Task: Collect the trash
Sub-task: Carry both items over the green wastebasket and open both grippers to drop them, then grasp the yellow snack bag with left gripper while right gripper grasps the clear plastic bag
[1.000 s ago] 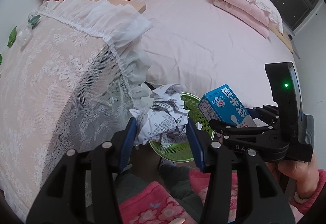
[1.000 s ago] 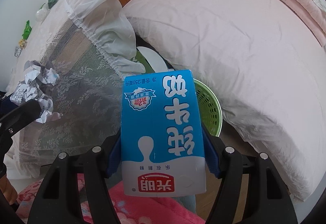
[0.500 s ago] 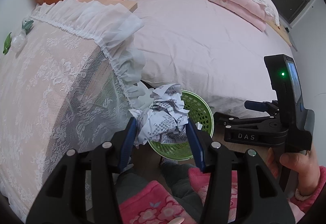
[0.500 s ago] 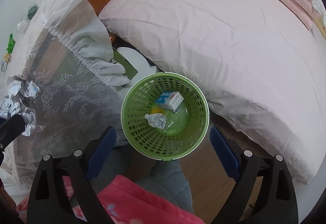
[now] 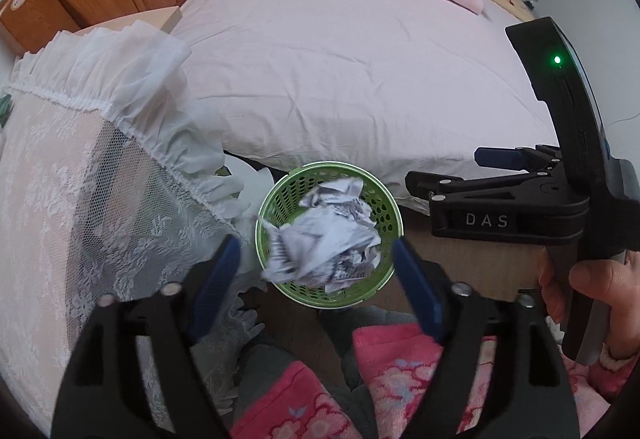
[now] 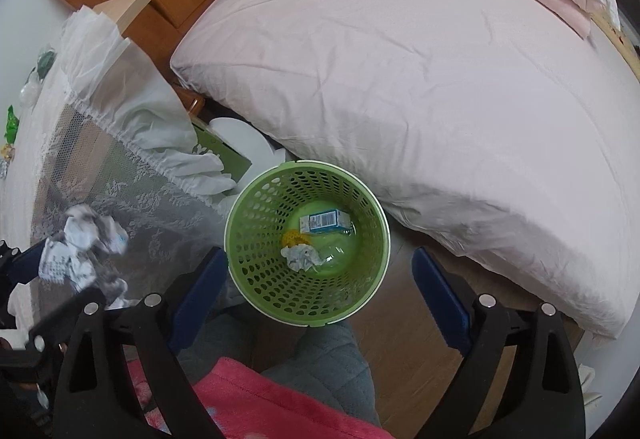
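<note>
Bedroom w/ pink bed (image 5: 340, 51), green basket (image 6: 236, 239) on floor beside it. Left claw (image 5: 316, 271) opening, paper wad (image 5: 324, 235) loose btwn jaws above basket. Right claw (image 6: 320, 279) wide open, empty; milk carton (image 6: 324, 221) inside basket.

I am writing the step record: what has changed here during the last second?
The right gripper let go of the milk carton, now lying in the green basket. The left gripper is opening, and the crumpled paper hangs free between its pads, over the basket. The basket and the bed stayed put.
</note>
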Action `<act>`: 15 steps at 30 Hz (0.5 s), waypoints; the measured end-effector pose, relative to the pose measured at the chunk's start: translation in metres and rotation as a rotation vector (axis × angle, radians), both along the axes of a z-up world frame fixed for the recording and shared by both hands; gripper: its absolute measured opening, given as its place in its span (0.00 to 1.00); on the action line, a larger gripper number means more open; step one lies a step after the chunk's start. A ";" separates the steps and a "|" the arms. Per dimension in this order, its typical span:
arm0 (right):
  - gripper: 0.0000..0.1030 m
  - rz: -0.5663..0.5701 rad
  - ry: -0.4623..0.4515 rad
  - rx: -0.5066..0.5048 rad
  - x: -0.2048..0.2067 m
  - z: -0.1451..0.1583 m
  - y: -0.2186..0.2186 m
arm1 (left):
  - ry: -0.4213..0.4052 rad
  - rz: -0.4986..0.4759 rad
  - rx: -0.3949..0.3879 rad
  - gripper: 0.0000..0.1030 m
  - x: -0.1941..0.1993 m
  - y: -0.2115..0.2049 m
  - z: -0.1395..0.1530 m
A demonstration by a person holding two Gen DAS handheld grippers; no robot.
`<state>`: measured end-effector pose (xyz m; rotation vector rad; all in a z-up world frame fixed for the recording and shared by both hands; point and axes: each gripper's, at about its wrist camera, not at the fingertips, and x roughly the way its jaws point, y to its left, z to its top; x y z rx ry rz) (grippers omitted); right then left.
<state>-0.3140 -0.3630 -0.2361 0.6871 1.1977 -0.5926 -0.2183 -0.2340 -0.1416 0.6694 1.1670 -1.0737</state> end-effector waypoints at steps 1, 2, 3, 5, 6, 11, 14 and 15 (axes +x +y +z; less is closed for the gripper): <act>0.90 -0.006 0.000 0.000 -0.001 0.000 -0.001 | -0.017 -0.003 -0.008 0.93 -0.001 0.001 0.003; 0.90 -0.016 0.000 0.003 -0.003 0.000 -0.003 | -0.029 -0.005 -0.019 0.93 -0.001 0.001 0.006; 0.90 -0.023 0.001 0.006 -0.005 0.000 -0.004 | -0.039 -0.001 -0.029 0.93 0.000 0.002 0.009; 0.90 -0.032 0.005 0.011 -0.005 -0.001 -0.006 | -0.060 0.031 -0.049 0.93 0.007 0.006 0.014; 0.90 -0.034 0.006 0.013 -0.004 -0.001 -0.006 | -0.070 0.056 -0.062 0.93 0.013 0.009 0.018; 0.90 -0.013 -0.015 0.006 0.010 0.010 -0.001 | -0.116 0.234 -0.113 0.93 0.058 0.037 0.037; 0.90 0.036 -0.067 -0.010 0.031 0.028 0.011 | -0.166 0.355 -0.120 0.93 0.097 0.065 0.049; 0.90 0.064 -0.096 -0.019 0.042 0.037 0.017 | -0.191 0.396 -0.123 0.93 0.111 0.077 0.053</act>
